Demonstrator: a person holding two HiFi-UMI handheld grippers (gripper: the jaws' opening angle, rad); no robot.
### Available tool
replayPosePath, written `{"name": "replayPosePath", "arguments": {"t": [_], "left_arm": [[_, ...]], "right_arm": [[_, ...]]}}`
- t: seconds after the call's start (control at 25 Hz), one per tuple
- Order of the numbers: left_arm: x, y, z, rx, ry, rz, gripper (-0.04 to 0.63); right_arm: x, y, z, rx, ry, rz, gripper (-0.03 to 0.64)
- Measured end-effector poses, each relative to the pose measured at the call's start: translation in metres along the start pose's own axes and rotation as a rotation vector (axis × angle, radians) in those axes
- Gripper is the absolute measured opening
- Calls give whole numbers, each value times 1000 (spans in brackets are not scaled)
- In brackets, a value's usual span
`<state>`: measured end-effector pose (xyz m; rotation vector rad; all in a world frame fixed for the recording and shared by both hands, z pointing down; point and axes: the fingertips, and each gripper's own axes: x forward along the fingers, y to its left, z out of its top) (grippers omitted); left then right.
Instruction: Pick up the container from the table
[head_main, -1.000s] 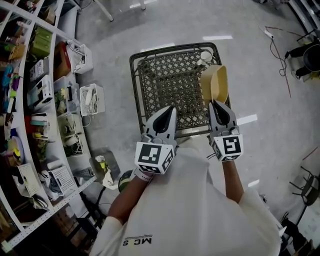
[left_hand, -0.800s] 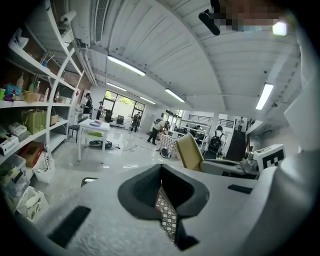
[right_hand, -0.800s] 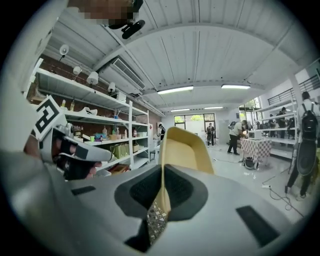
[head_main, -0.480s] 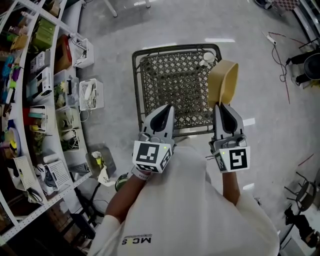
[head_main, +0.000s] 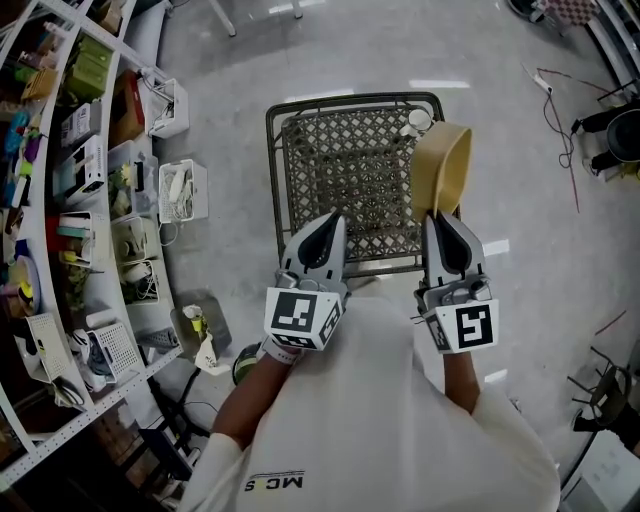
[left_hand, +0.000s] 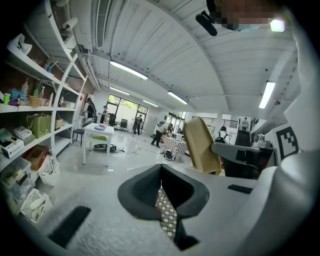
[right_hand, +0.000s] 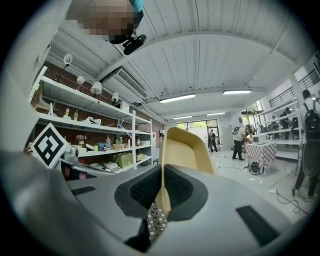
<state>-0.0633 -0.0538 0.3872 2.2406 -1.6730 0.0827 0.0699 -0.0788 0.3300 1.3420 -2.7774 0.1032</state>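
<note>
A tan oval container (head_main: 441, 167) hangs on edge above the right side of the black metal lattice table (head_main: 345, 180). My right gripper (head_main: 438, 215) is shut on its near rim. In the right gripper view the container (right_hand: 182, 150) rises from between the closed jaws. My left gripper (head_main: 336, 219) hovers over the table's near edge, shut with nothing in it. The left gripper view shows the container (left_hand: 201, 145) off to the right, held by the other gripper.
A small white cup (head_main: 417, 120) stands at the table's far right corner. White shelving (head_main: 70, 190) packed with boxes and baskets lines the left side. Cables (head_main: 560, 95) lie on the grey floor at the right. Several people stand in the distance (left_hand: 161, 134).
The right gripper has carried the container up and a little to the right over the table's right edge. The left gripper stayed nearly in place.
</note>
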Motion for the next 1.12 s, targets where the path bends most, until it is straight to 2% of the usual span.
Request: {"name": "replayPosePath", "arguments": {"t": [0.24,1.12], "left_arm": [[1,0,4,2,-2,0,23],[5,0,3,7,7,-7,23]], "right_arm": [[5,2,-4,-18,33,29,29],[7,-5,-14,-2,51,35,29]]}}
